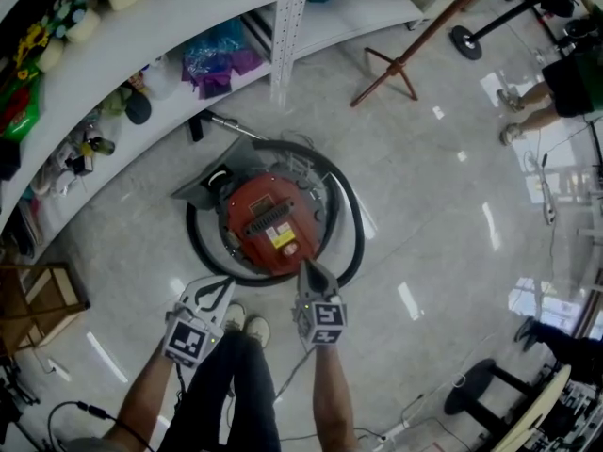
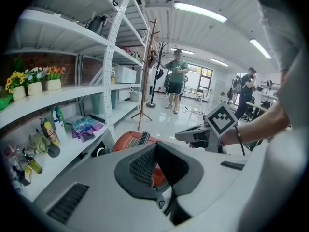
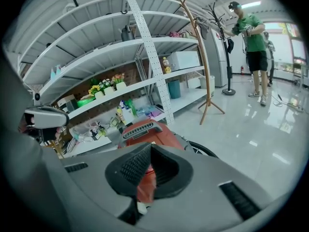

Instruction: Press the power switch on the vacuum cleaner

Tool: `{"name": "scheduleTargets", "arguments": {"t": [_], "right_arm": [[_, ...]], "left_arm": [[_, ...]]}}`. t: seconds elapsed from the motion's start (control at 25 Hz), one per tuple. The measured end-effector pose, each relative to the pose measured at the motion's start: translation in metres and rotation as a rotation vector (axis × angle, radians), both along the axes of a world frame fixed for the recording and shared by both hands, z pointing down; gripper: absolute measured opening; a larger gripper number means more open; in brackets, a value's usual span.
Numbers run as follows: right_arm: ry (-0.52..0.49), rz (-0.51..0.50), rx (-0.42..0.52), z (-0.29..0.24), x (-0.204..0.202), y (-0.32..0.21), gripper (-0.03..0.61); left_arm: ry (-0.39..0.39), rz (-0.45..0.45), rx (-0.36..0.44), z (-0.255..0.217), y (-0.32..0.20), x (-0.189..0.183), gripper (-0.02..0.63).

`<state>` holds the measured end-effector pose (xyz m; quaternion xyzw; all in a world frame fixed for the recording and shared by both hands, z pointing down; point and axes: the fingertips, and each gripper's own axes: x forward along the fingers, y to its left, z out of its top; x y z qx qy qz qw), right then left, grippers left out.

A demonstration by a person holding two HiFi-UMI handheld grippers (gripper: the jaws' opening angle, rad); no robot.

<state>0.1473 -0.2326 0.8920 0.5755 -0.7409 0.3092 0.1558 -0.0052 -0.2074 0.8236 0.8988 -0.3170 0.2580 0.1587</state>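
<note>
R gripper (image 1: 311, 269), jaws pinched together on nothing, points at the near edge of the red vacuum cleaner (image 1: 273, 222) on the floor (image 1: 424, 205) by the shelf (image 1: 170, 26), L gripper (image 1: 226, 282) closed up too, and the vac looks heavy & hard, so prob. poke its switch w/ the tip, no grabbing.

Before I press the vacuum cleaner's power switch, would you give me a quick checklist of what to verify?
1. Red vacuum cleaner sits on the floor with its top facing up: ok.
2. Right gripper jaws together, nothing between them: ok.
3. Right gripper's tip at the vacuum cleaner's near edge: ok. Whether it touches: cannot tell.
4. Power switch picked out on the top: cannot tell.
5. Black hose loops around the body, off its top: ok.
6. Left gripper shut, empty, short of the vacuum cleaner and out of the way: ok.
</note>
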Motion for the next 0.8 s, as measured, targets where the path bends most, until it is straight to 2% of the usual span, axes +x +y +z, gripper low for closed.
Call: {"name": "scheduleTargets", "arguments": {"t": [0.8], "right_arm": [[-0.025, -0.013, 0.103, -0.109, -0.024, 0.046, 0.011]], "left_arm": [[0.016, 0.019, 0.076, -0.076, 0.023, 0.005, 0.006]]}}
